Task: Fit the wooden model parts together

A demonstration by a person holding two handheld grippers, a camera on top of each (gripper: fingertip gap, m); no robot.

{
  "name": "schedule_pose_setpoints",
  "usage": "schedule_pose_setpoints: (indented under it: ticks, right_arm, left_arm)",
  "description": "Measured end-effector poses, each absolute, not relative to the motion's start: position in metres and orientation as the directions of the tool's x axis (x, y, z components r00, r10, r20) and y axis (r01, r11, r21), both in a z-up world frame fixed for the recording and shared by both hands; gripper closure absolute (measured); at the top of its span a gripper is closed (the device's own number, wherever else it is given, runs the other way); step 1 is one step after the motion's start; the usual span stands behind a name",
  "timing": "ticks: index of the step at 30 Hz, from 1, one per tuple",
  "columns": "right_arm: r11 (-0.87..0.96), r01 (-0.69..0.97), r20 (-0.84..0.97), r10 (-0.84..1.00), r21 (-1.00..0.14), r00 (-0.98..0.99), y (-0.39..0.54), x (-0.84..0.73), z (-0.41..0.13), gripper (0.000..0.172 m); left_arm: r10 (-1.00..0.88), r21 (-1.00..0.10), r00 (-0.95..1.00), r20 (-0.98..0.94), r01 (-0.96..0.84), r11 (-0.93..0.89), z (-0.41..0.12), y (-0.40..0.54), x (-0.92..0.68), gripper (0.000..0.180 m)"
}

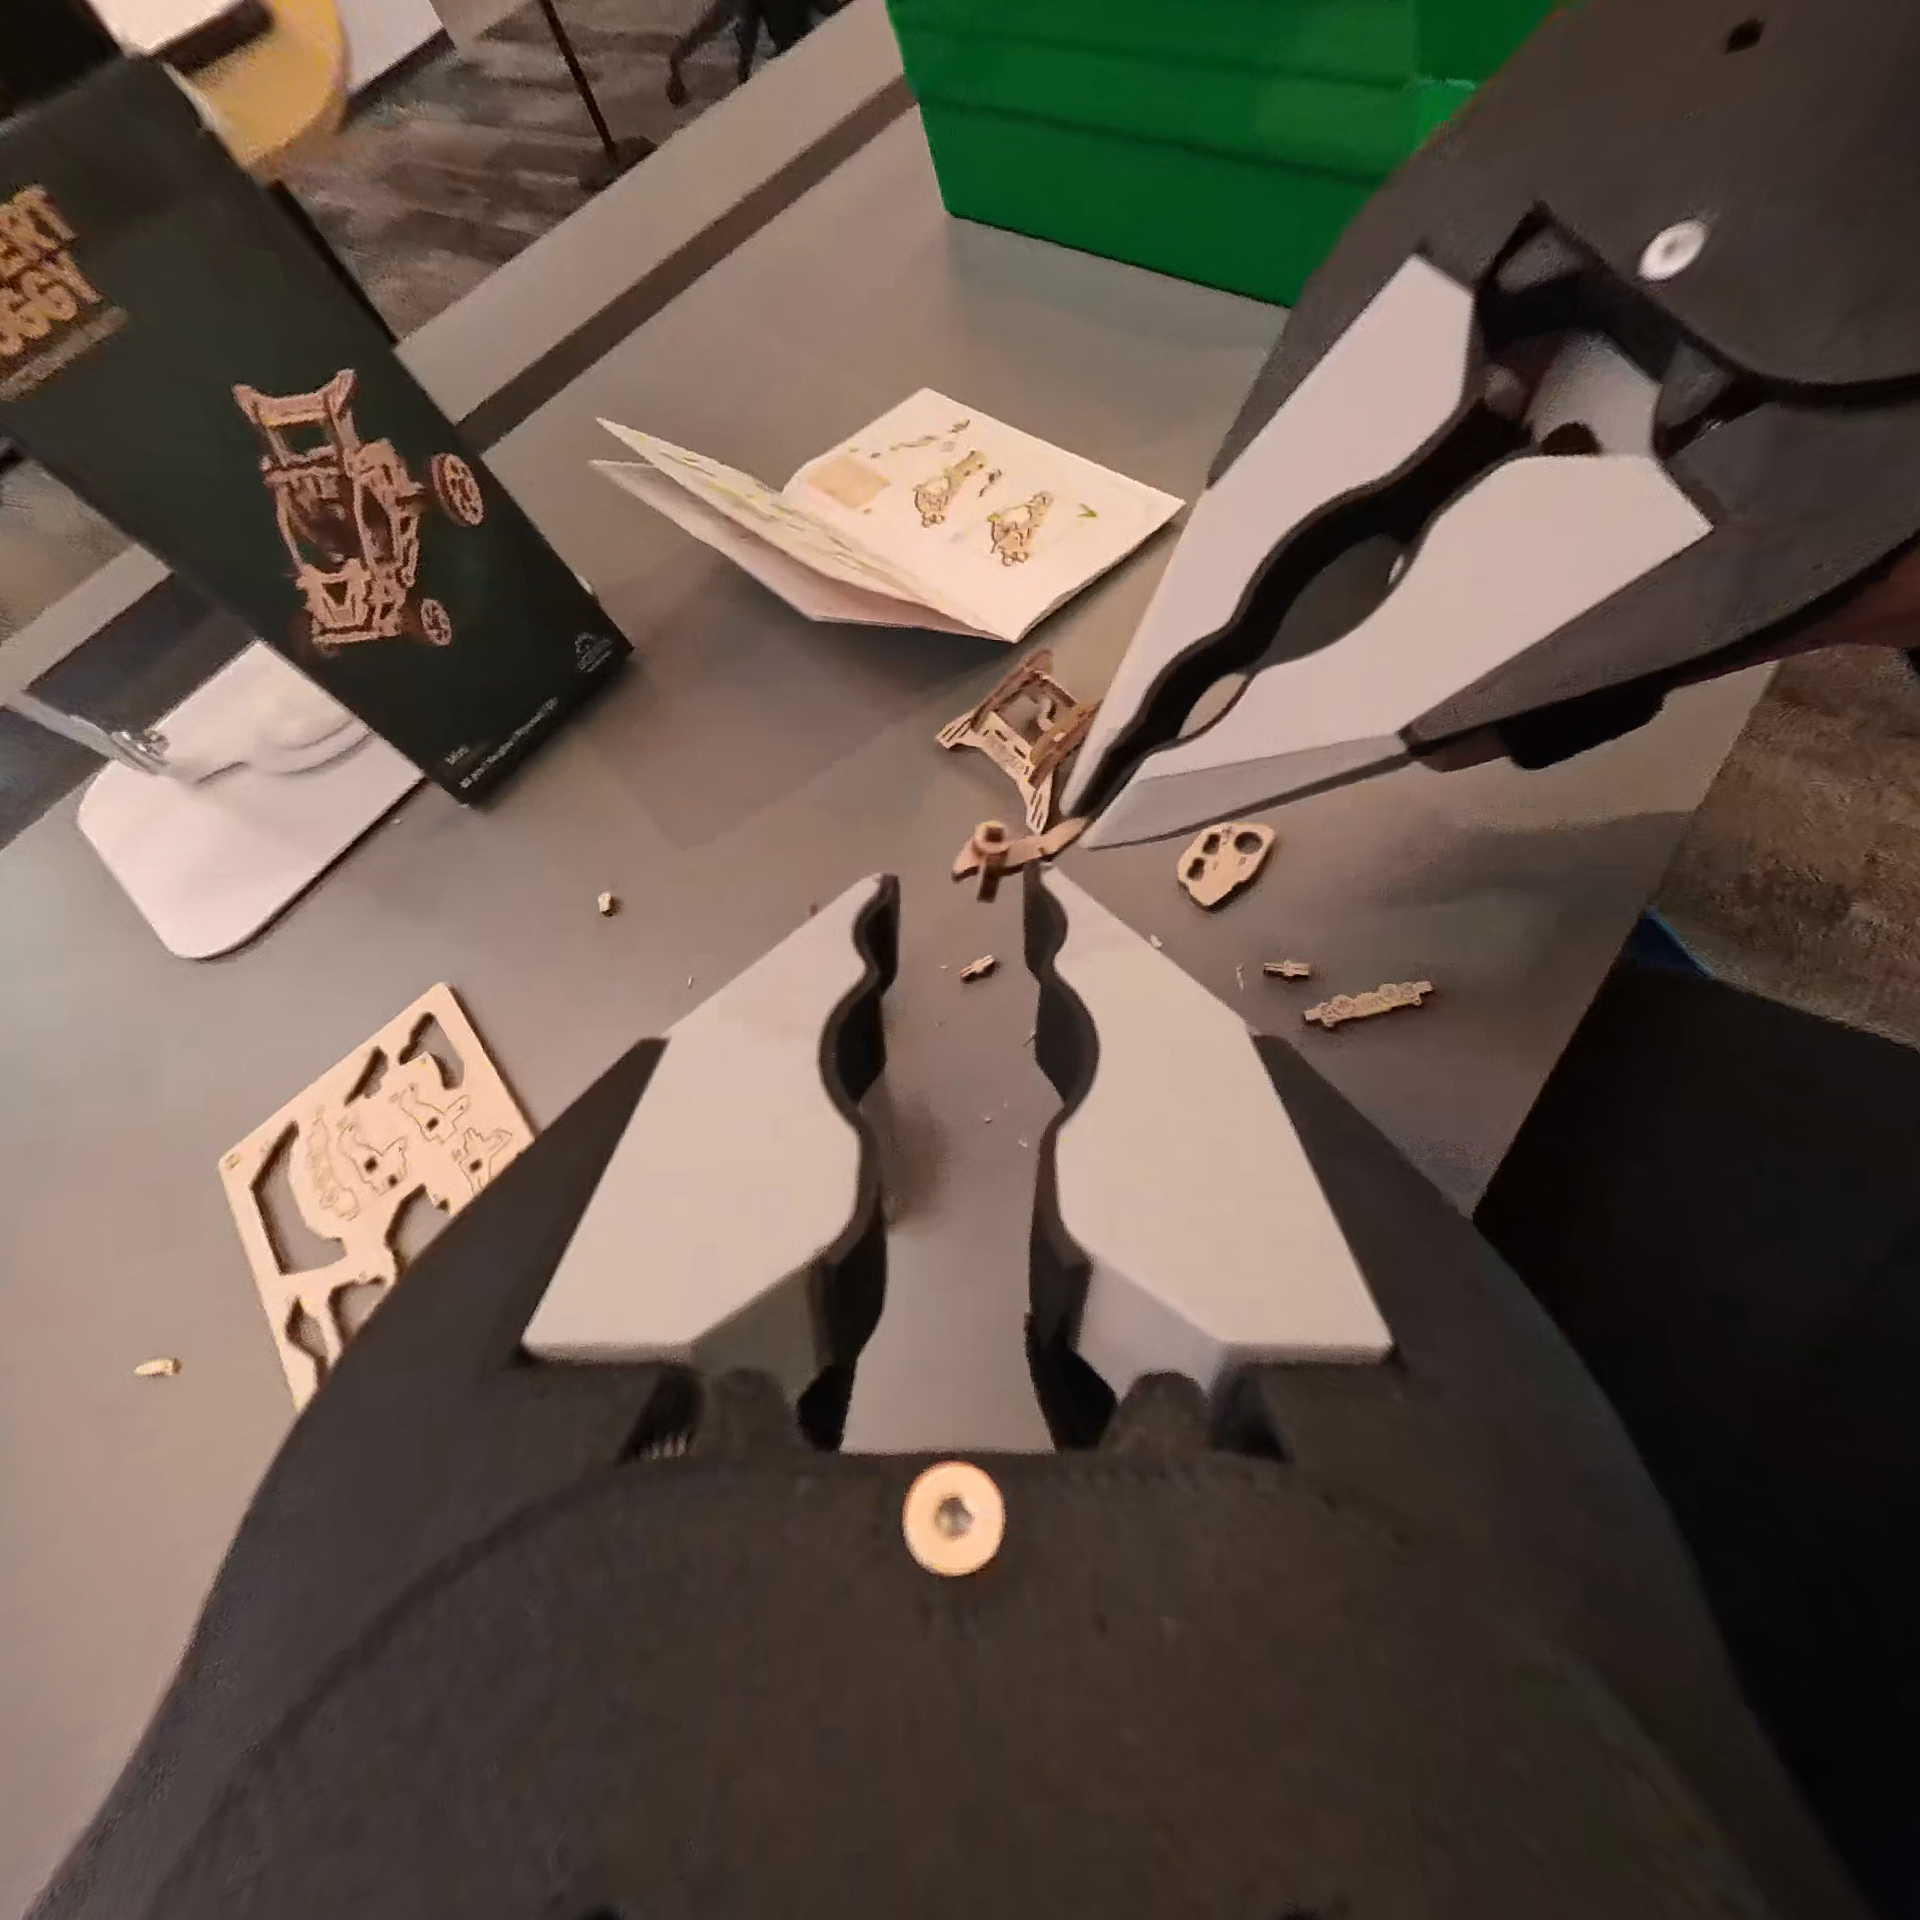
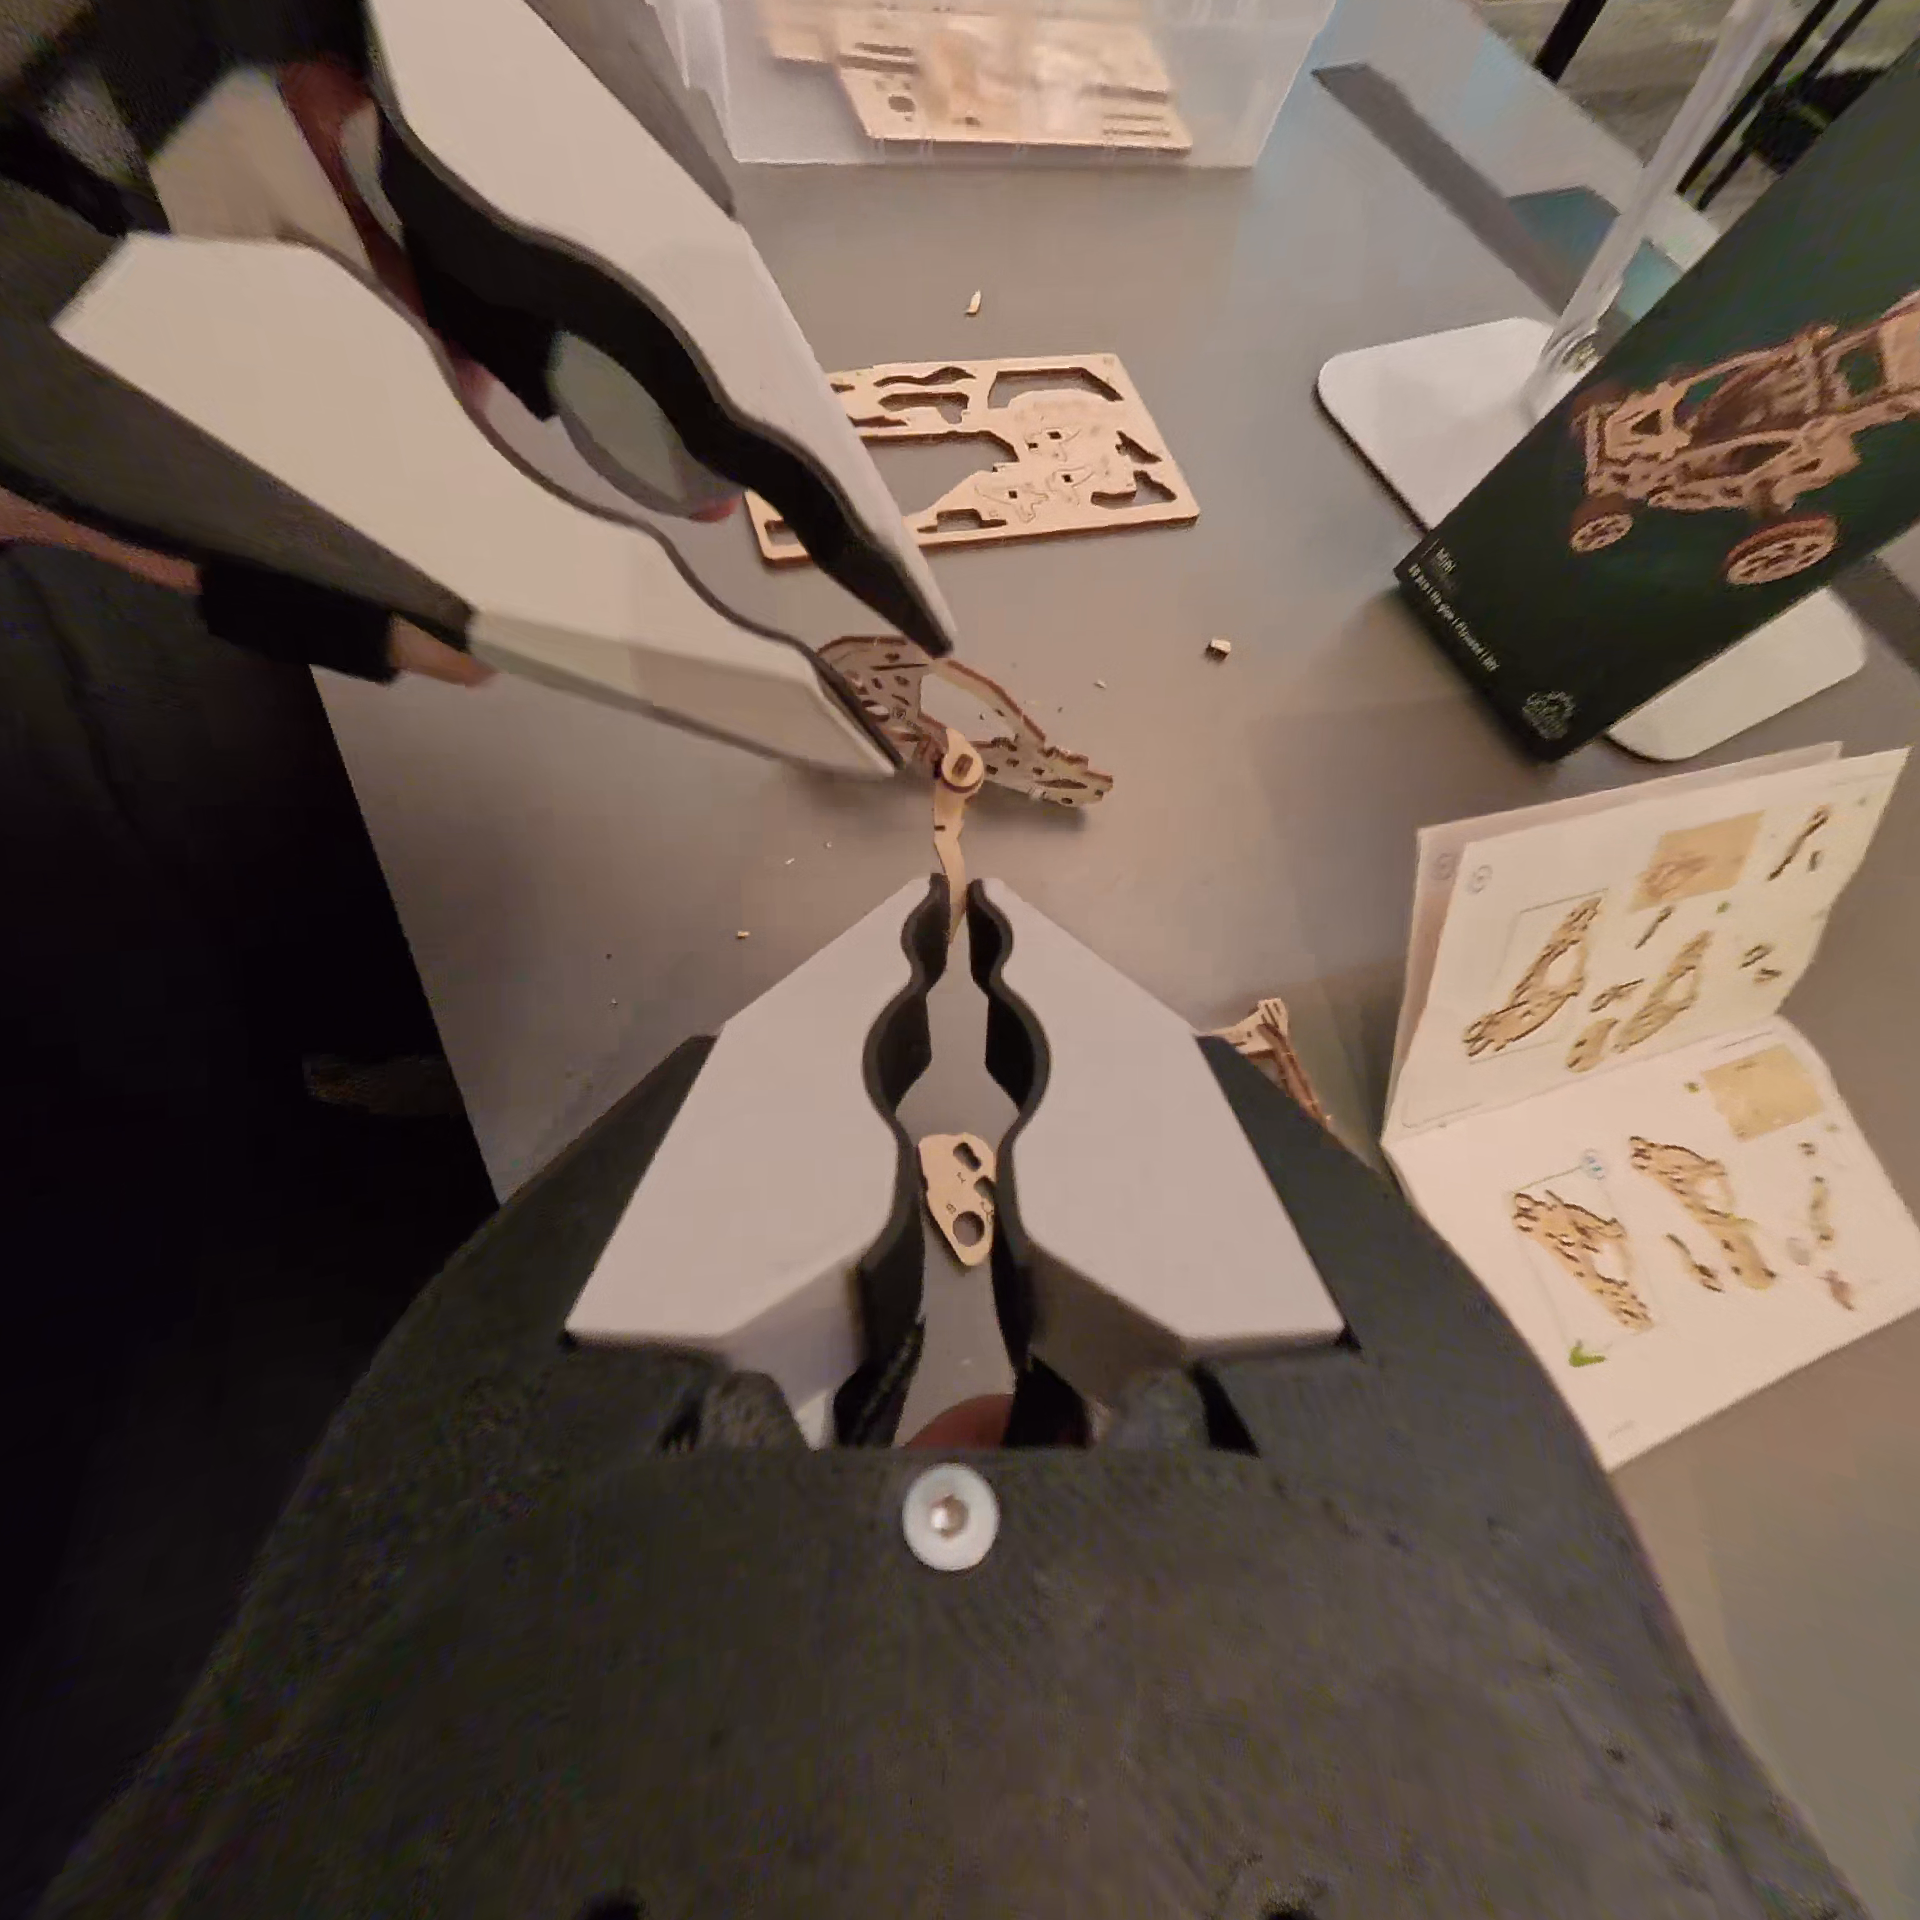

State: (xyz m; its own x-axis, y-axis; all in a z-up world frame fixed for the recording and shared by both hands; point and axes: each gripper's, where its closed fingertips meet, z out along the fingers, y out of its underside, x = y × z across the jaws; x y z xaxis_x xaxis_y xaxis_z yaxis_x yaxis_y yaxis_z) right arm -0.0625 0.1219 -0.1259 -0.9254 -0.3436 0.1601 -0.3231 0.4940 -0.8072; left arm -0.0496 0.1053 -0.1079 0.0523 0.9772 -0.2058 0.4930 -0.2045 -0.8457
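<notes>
Grey table (image 1: pixel 727 343) carries loose parts while the right gripper (image 2: pixel 954 894) clamps a wooden lever (image 2: pixel 943 831) at centre, its peg (image 1: pixel 995 844) just past the left gripper (image 1: pixel 961 883), whose jaws stand apart at 6 o'clock, likely needing to close on the peg.

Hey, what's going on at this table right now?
A person is assembling a wooden model kit with two hand-held grippers. The right hand-held gripper pinches a thin wooden lever piece by one end, above the grey table. The left hand-held gripper is open, its fingertips close beside the lever's pegged end. Loose parts lie around.
</notes>
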Motion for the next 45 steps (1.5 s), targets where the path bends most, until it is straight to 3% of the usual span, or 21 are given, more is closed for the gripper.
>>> schedule_pose_setpoints:
  ticks: [8, 15, 19, 25, 29, 34, 45]
  right_arm:
    - [0.491, -0.362, 0.213, -0.333, -0.792, -0.919, 0.124, -0.061, -0.117, 0.171]
    - [0.468, -0.278, 0.128, -0.328, -0.839, -0.936, 0.124, -0.058, -0.106, 0.16]
    - [0.408, -0.134, -0.04, -0.391, -0.903, -0.92, 0.129, -0.053, -0.082, 0.141]
    - [0.29, 0.176, -0.311, -0.529, -0.941, -0.79, 0.141, -0.064, -0.04, 0.142]
    - [0.216, 0.241, -0.323, -0.576, -0.946, -0.751, 0.144, -0.063, -0.029, 0.147]
    - [0.193, 0.281, -0.34, -0.598, -0.94, -0.726, 0.139, -0.051, -0.029, 0.15]
    - [0.146, 0.481, -0.458, -0.621, -0.865, -0.636, 0.135, -0.045, -0.016, 0.161]
  left_arm:
    - [0.932, -0.781, 0.076, -0.355, 0.523, -0.341, -0.112, 0.11, -0.054, 0.178]
    - [0.937, -0.82, 0.059, -0.345, 0.466, -0.331, -0.1, 0.108, -0.057, 0.179]
    - [0.991, -0.923, 0.07, -0.114, 0.362, -0.132, -0.087, 0.109, -0.059, 0.179]
    - [0.957, -0.977, 0.236, 0.168, 0.167, 0.131, -0.057, 0.116, -0.058, 0.179]
    - [0.825, -0.919, 0.412, 0.387, 0.1, 0.381, -0.033, 0.124, -0.052, 0.179]
    - [0.662, -0.823, 0.539, 0.521, 0.11, 0.558, -0.02, 0.134, -0.047, 0.179]
    - [0.463, -0.667, 0.613, 0.64, 0.145, 0.731, -0.014, 0.144, -0.049, 0.179]
